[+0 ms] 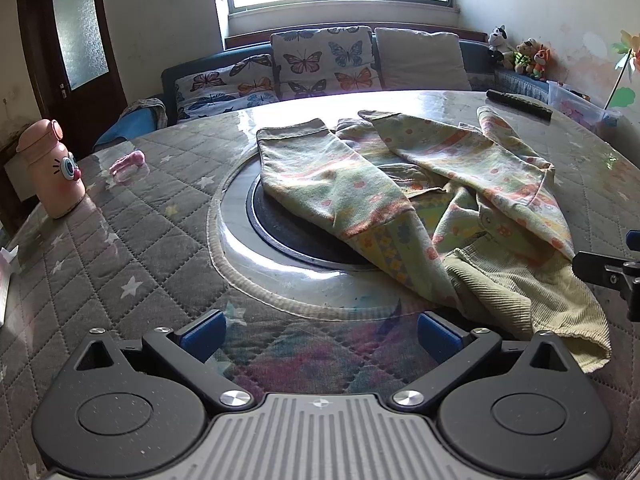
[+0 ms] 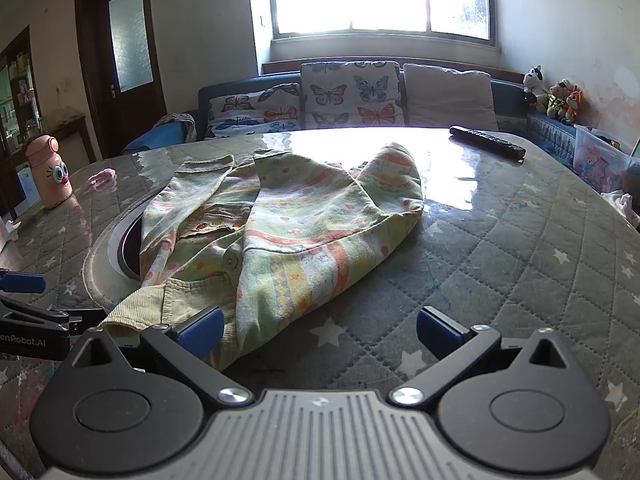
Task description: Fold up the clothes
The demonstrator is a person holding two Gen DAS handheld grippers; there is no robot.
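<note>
A small patterned green jacket (image 1: 400, 188) (image 2: 288, 224) with orange and yellow bands lies crumpled on the round quilted table (image 1: 140, 248) (image 2: 520, 248), partly over a round inset plate (image 1: 280, 248). Its sleeves are crossed over the body and its corduroy lining shows at the near hem. My left gripper (image 1: 320, 338) is open, low over the table just left of the hem. My right gripper (image 2: 320, 334) is open too, its left finger (image 2: 200, 330) right at the jacket's near edge, nothing between the fingers. Each gripper shows at the edge of the other's view.
A pink cartoon bottle (image 1: 54, 172) (image 2: 48, 174) stands at the table's left edge, a small pink object (image 1: 128, 164) beside it. A black remote (image 2: 486, 142) (image 1: 518, 104) lies at the far right. Behind the table is a sofa with butterfly cushions (image 2: 348, 94).
</note>
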